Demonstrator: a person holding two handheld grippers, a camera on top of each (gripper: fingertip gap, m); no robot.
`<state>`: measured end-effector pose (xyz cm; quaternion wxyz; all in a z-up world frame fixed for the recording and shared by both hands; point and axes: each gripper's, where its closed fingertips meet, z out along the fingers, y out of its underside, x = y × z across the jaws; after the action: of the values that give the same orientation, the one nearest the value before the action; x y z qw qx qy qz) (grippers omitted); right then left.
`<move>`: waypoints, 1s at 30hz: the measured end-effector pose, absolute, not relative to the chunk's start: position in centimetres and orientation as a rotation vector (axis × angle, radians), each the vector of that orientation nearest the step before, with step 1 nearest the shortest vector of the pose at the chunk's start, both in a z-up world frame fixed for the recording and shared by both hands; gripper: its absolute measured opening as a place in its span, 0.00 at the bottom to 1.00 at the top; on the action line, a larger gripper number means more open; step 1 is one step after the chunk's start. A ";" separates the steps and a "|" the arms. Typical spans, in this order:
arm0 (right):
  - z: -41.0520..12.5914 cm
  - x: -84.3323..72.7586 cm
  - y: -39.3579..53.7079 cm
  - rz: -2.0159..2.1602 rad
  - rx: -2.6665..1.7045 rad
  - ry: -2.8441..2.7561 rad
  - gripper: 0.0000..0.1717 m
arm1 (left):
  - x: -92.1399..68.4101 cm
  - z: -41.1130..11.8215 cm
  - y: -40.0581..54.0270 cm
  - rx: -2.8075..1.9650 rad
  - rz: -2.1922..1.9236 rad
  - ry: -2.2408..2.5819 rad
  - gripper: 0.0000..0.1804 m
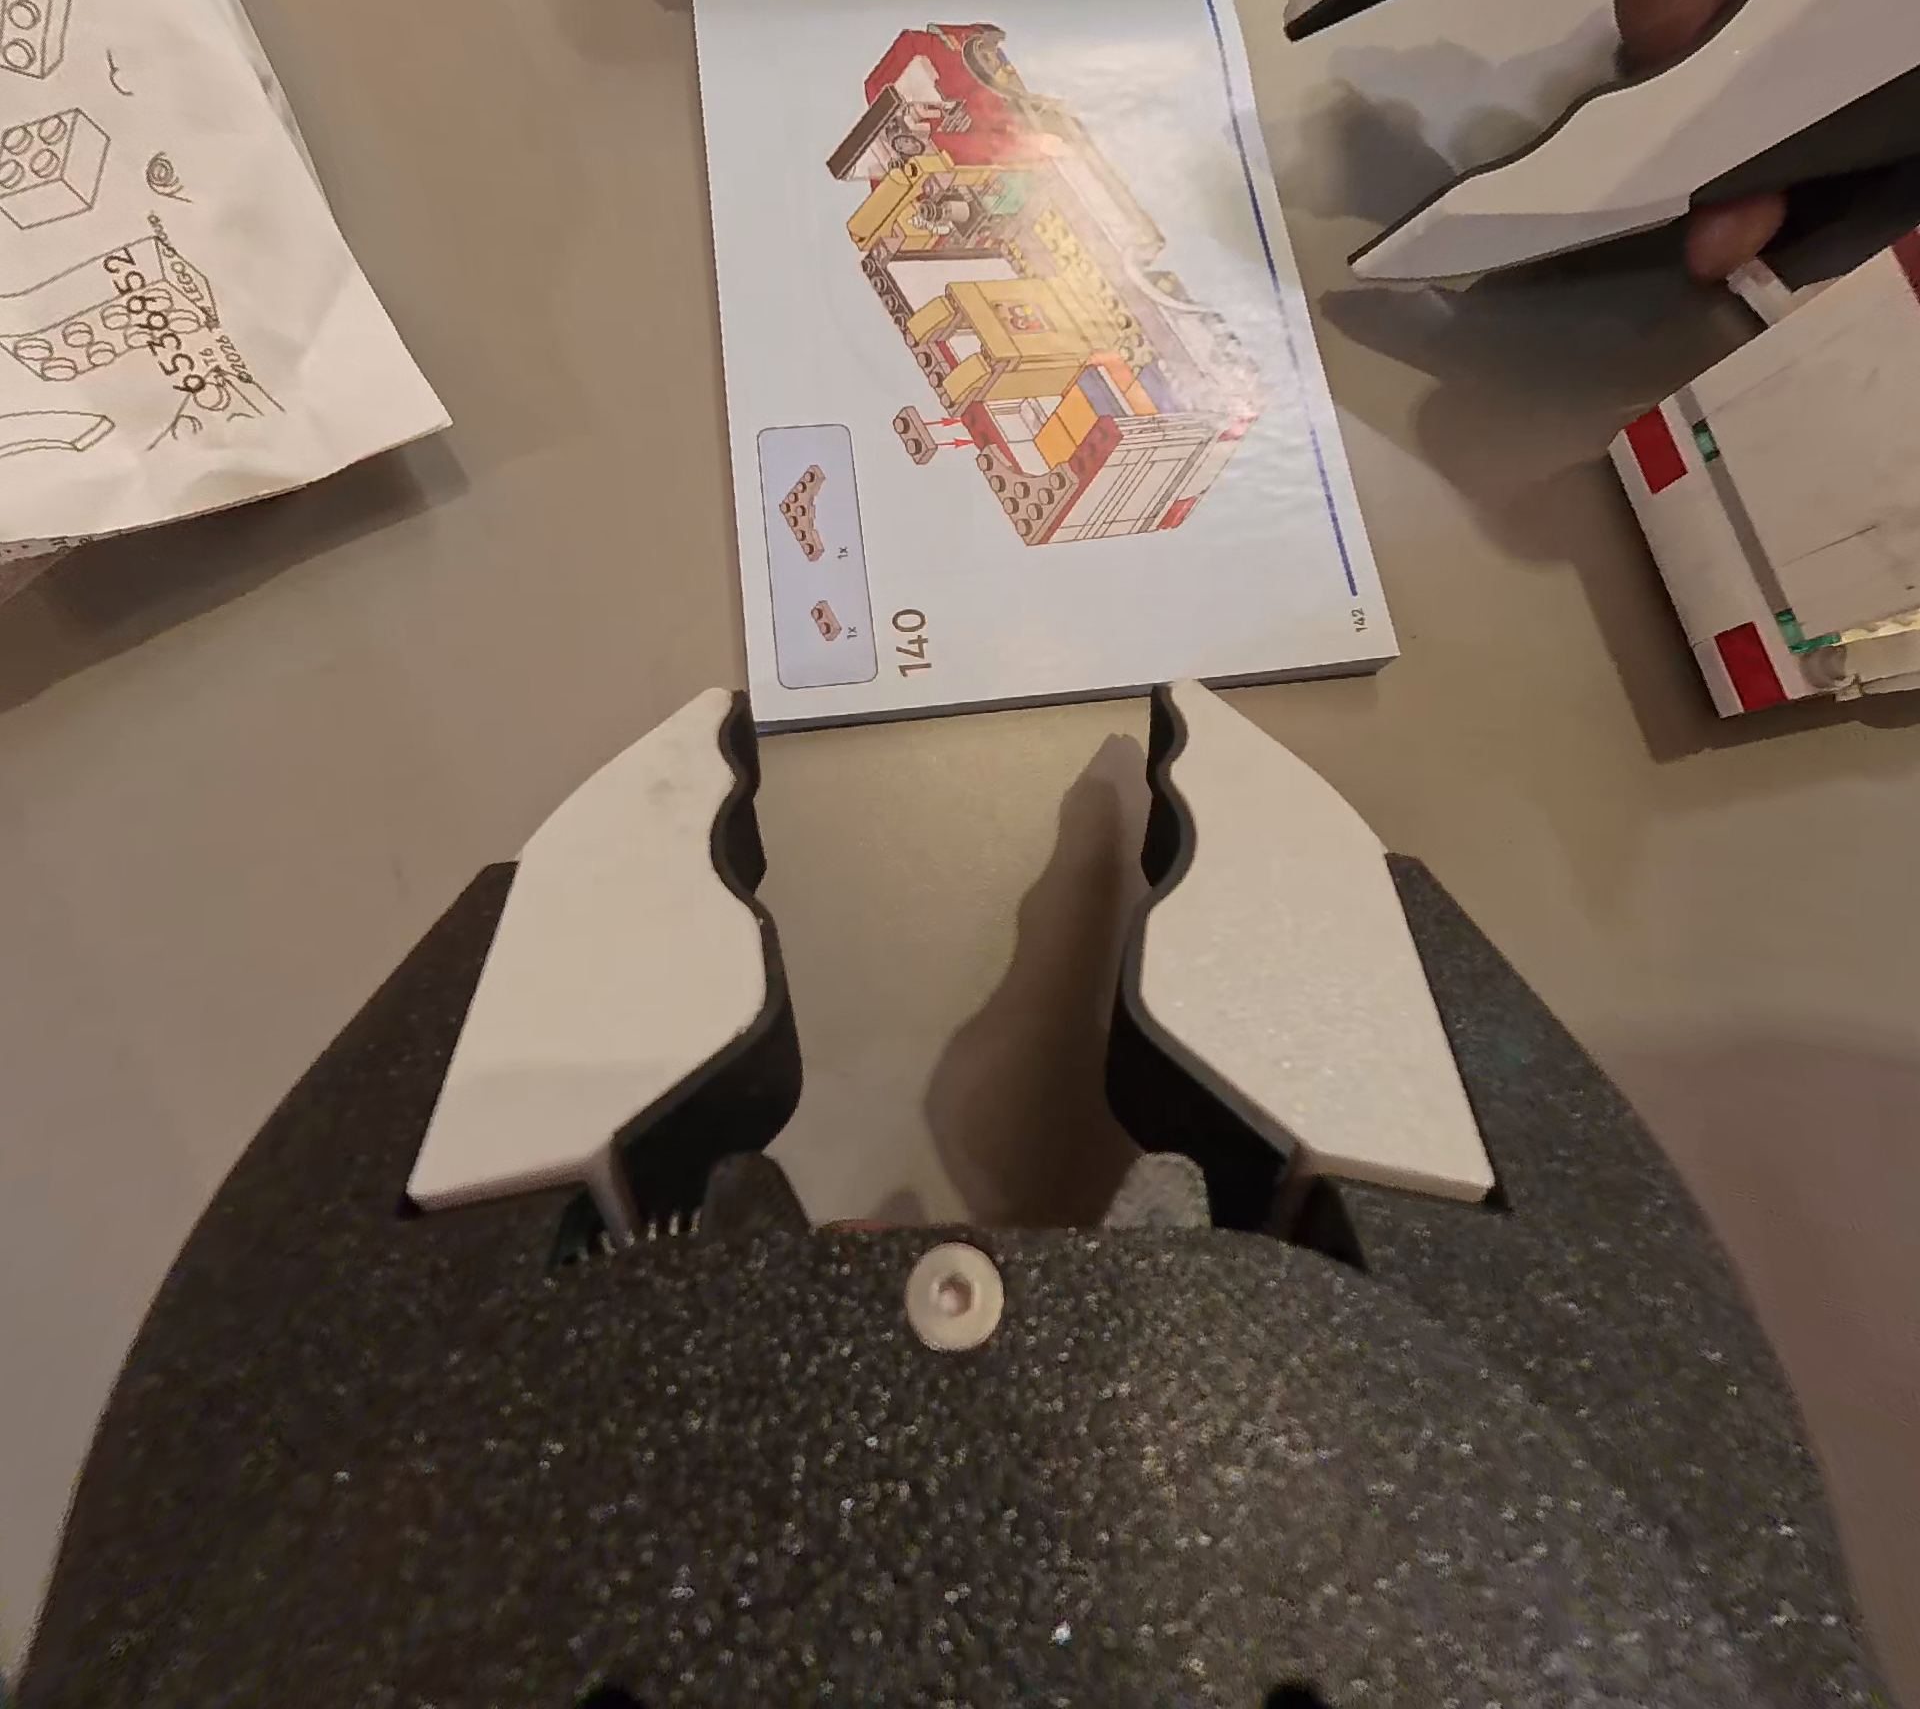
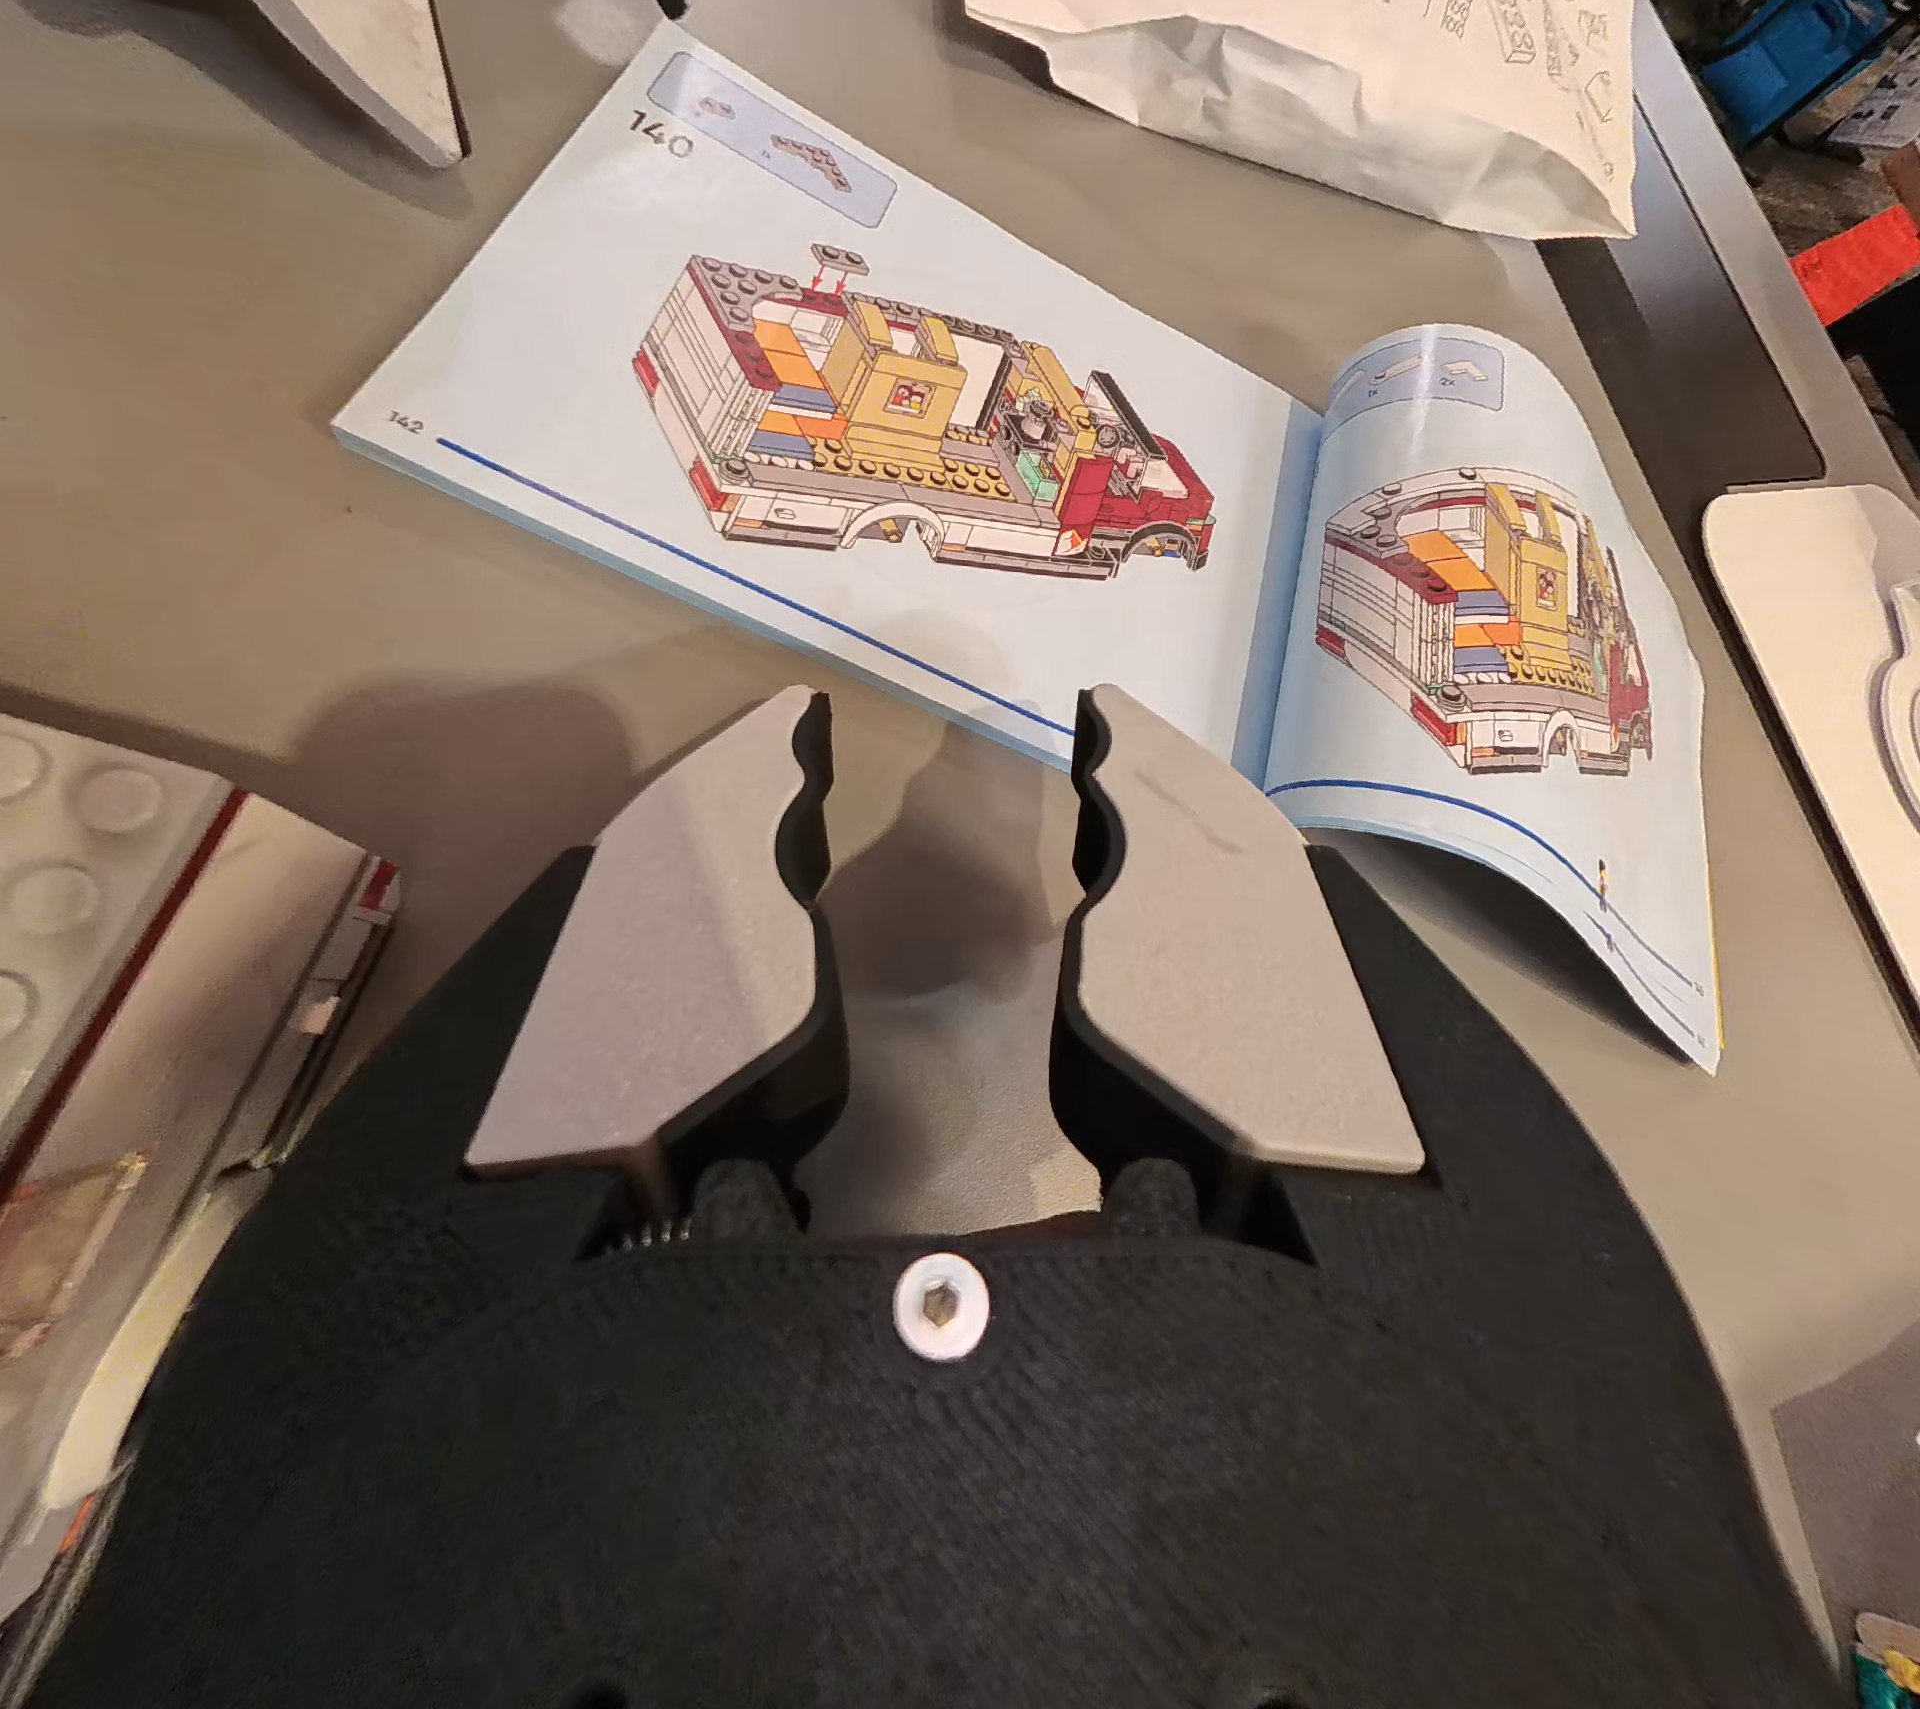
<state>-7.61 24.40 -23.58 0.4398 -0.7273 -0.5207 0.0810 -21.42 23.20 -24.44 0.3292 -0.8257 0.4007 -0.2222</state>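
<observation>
Towards the left edge of the grey table (image 1: 540,225), a crumpled white paper bag printed with outlines of bricks (image 1: 156,205) is seen lying flat, well apart from both tools. At the middle of the table an open, pale-blue instruction booklet showing a red, white and yellow brick vehicle (image 1: 1039,329) is laid out; one page is pressed flat and the facing page is curled upward. The left gripper (image 1: 954,703) is held just short of the booklet's near edge, its white fingers with black wavy pads (image 1: 740,786) spread wide and released, with only bare table seen between them. The right gripper (image 2: 951,714) is held above the table at the booklet's long edge, its jaws parted and clasping nothing, the right fingertip overlapping the page margin in its own view; whether the page is touched cannot be told. Beside the right gripper, towards the right edge of the table, a partly built white brick model with red stripes and small green pieces (image 1: 1787,516) is set down. At the far right, a flat white card with a rounded corner (image 2: 1808,620) is partly visible.
</observation>
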 end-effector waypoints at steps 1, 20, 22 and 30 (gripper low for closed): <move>-23.6 -7.6 24.4 0.201 -1.806 -1.294 0.26 | -21.4 -24.5 23.2 -2.161 -0.581 1.049 0.40; -23.5 -7.7 24.3 0.193 -1.792 -1.302 0.25 | -22.0 -24.0 24.5 -2.192 -0.626 0.911 0.23; -23.5 -7.7 24.3 0.192 -1.790 -1.303 0.25 | -22.2 -24.1 24.7 -2.206 -0.616 0.889 0.20; -23.5 -7.7 24.2 0.187 -1.782 -1.308 0.24 | -22.6 -24.3 25.3 -2.228 -0.573 0.847 0.12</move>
<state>-7.73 24.22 -23.51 0.4453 -0.7193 -0.5279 0.0755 -22.57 25.35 -24.27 0.3382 -0.8553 0.3251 -0.2198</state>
